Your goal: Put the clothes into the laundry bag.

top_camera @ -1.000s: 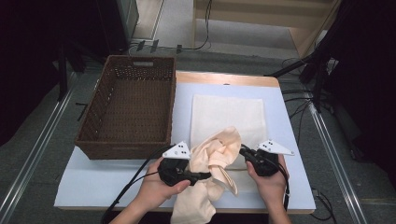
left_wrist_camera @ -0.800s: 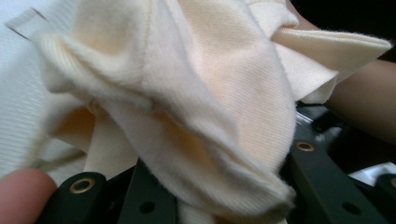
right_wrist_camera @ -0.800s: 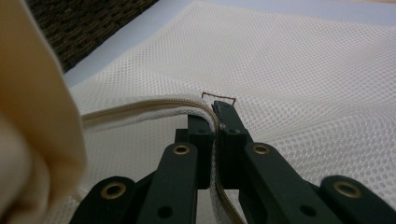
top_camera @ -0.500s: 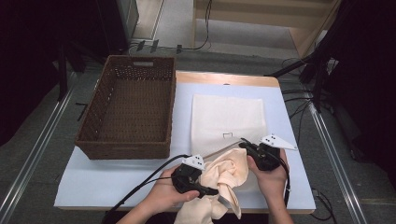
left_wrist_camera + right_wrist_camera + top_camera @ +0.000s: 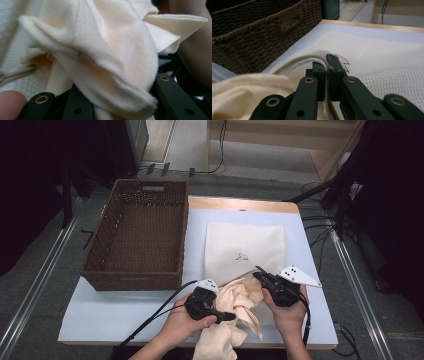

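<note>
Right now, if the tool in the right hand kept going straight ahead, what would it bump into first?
Probably nothing solid soon. The right tool, shut on a strap, points across the flat white bag lying on the table. The basket sits off to one side, though depth is hard to judge.

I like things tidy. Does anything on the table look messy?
Yes. The cream cloth is crumpled in a heap at the near edge, partly hanging off the table, between the left gripper and right gripper. The white cloth lies flat.
</note>
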